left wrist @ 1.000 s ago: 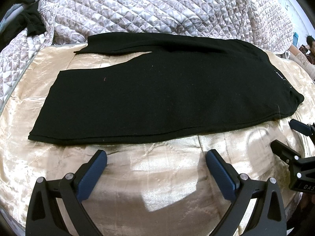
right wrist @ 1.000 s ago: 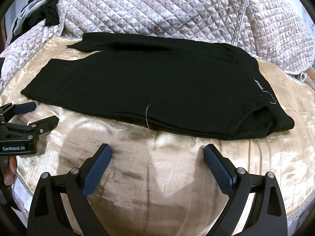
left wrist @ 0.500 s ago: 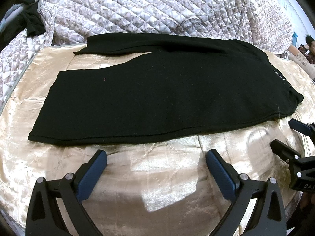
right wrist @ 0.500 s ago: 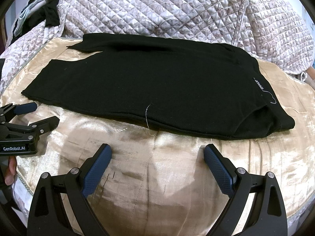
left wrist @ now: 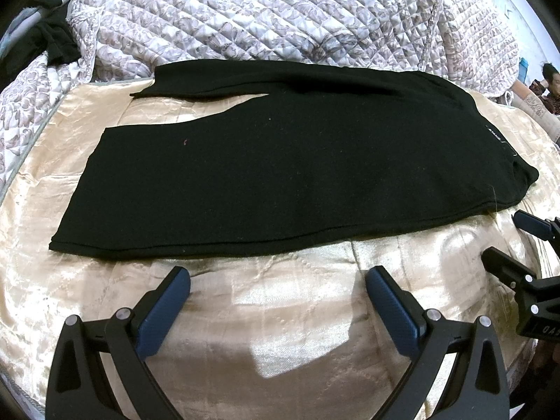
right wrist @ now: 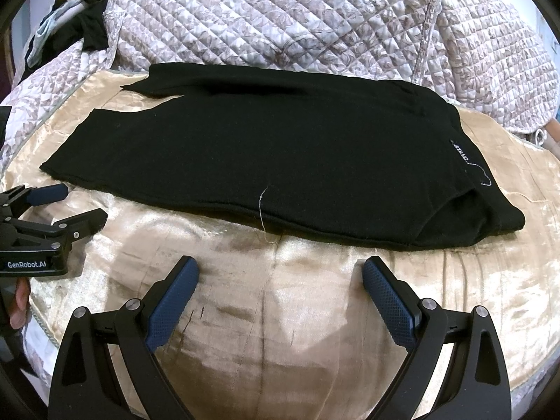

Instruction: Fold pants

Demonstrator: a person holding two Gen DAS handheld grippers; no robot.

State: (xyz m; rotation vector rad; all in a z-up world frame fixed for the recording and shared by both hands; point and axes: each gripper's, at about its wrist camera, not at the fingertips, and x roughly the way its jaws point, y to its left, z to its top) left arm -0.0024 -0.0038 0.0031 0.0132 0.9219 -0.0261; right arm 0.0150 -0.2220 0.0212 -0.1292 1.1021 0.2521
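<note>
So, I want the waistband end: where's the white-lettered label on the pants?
Right wrist view, right side: the label sits on the pants, near a loose white thread.

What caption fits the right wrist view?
Open right gripper hovering before black pants spread on a golden bedspread.

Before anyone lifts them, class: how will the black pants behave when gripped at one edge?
The black pants lie limp and flat, so they will probably droop. On the shiny gold cover they may slide if pushed. The knit looks thick, so perhaps somewhat heavy.
</note>
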